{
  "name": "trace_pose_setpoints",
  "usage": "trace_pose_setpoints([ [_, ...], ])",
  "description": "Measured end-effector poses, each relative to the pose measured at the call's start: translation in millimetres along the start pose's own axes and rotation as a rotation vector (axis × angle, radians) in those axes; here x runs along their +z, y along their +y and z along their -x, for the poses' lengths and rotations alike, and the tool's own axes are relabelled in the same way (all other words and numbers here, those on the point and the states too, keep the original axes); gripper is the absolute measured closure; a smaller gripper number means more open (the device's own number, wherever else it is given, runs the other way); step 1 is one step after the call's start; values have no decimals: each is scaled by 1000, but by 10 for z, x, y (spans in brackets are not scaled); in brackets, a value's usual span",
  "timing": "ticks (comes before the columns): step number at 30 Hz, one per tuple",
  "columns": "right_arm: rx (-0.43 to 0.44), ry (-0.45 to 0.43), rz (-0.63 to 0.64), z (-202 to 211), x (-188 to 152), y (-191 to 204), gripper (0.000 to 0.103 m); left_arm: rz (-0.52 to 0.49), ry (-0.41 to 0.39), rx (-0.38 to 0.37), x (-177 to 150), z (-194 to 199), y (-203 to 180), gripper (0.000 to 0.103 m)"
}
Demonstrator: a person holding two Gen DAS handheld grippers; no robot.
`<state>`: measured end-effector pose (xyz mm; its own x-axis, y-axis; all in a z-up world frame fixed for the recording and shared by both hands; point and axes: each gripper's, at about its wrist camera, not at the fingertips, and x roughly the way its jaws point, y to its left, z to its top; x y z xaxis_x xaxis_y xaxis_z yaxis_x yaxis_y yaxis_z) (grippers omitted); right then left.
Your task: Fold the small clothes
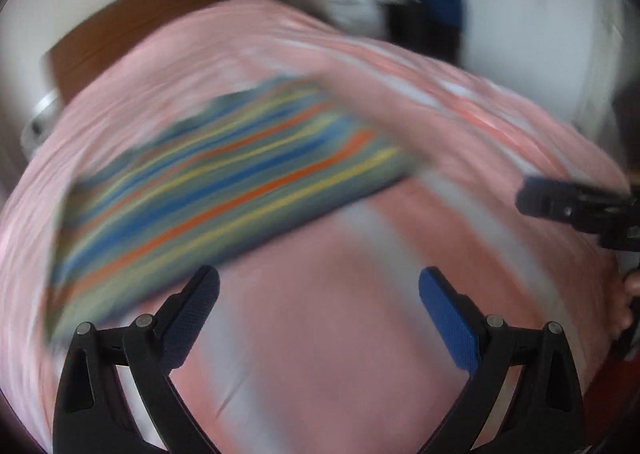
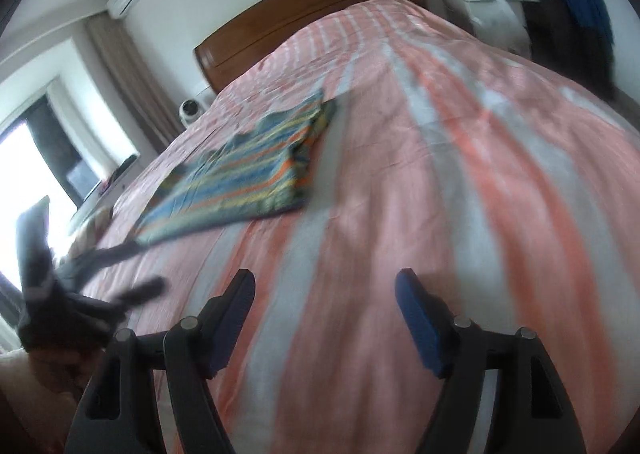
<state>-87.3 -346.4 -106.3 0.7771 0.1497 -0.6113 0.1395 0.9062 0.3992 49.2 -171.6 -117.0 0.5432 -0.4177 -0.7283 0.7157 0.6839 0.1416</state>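
Both grippers spread wide, holding nothing: left gripper [image 1: 319, 286], right gripper [image 2: 325, 290]. Striped garment [image 2: 240, 169] lies flat on the pink striped bedspread [image 2: 460, 173], far left of the right gripper. Risk, judged: pinching bedspread along with cloth. Wooden headboard [image 2: 304, 9] far; window [image 2: 24, 165] left.

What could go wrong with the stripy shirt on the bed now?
1. Both pictures are blurry, so things seem to be moving fast. The open left gripper and open right gripper might pinch the pink bedsheet instead of the striped garment.
2. The garment's far end looks bunched up in the right wrist view. Folding it without smoothing could leave a lumpy fold.
3. The grippers are near each other and might bump.
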Motion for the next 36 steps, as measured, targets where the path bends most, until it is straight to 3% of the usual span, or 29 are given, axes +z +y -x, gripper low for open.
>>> trace_pose_setpoints([
  [2,-11,8,-11,23,150,-109,31,-74,23,24,257,-364,-206,8],
  [5,34,54,1,-67,545,-267,31,-33,68,-1,521,-792,-266,22],
  [8,137,166,15,-519,1142,-378,31,8,55,9,563,-884,-272,55],
  [9,175,206,10,-718,1302,-395,31,14,49,18,558,-877,-258,77],
  [10,210,254,-4,-988,1484,-414,31,27,46,33,555,-875,-233,89],
  [12,262,345,-51,-1552,1762,-422,32,71,43,13,534,-853,-128,92],
  [15,292,384,-152,-2257,1992,-386,36,104,30,-19,531,-820,-52,93],
  [17,284,386,-196,-2559,2021,-304,79,150,14,-61,540,-742,42,94],
  [18,242,370,-186,-2626,2032,-233,95,181,5,-84,543,-685,117,94],
  [20,221,342,-169,-2588,2079,-63,95,269,-28,-125,501,-456,383,94],
  [26,343,273,16,-2197,2362,1111,95,557,-111,-153,41,231,1420,94],
  [30,366,323,120,-2583,2275,2072,95,715,-95,-86,-408,396,2004,94],
  [35,354,402,163,-3248,1823,2862,95,789,-33,39,-846,359,2381,93],
  [36,362,410,159,-3345,1738,2969,92,794,-4,68,-906,313,2435,84],
])
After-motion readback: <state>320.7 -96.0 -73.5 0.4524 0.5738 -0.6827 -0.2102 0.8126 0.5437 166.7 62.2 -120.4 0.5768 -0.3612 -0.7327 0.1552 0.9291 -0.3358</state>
